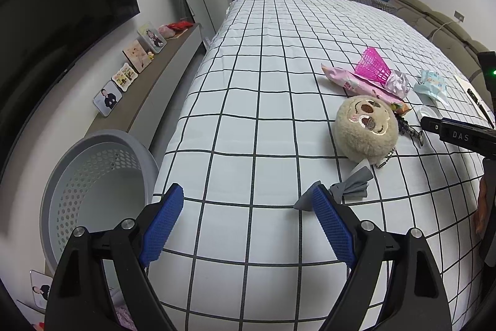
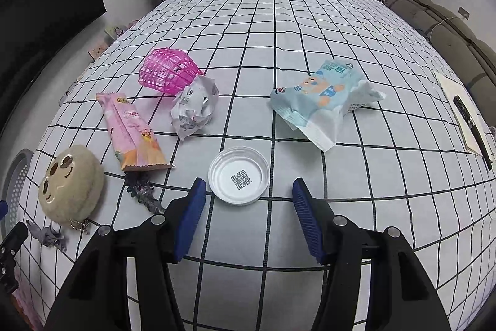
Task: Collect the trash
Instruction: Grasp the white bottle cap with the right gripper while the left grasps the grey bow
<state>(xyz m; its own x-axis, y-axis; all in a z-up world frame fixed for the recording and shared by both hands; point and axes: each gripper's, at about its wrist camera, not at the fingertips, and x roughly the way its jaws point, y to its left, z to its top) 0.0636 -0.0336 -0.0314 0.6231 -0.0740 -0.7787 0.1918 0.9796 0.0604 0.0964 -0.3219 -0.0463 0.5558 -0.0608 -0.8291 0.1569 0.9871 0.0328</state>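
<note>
A white plastic lid (image 2: 238, 176) with a QR code lies on the checked bedsheet (image 2: 279, 36), just ahead of my open right gripper (image 2: 248, 194), whose blue pads hold nothing. Beyond it lie a crumpled paper ball (image 2: 193, 106), a pink snack wrapper (image 2: 131, 132), a pink plastic mesh basket (image 2: 167, 72) and a light blue tissue pack (image 2: 322, 95). My left gripper (image 1: 246, 200) stands open and empty above the bed's near edge. Left of it, on the floor, is the grey perforated bin (image 1: 96, 191). The wrapper (image 1: 353, 81) and paper ball (image 1: 396, 81) show far right.
A beige plush toy (image 1: 365, 126) with a ball chain lies on the bed, with a grey fabric scrap (image 1: 353, 185) and a dark figurine (image 2: 144, 193) near it. A notebook with a pen (image 2: 471, 120) sits at the right edge. Photo frames (image 1: 133, 55) line a shelf on the left.
</note>
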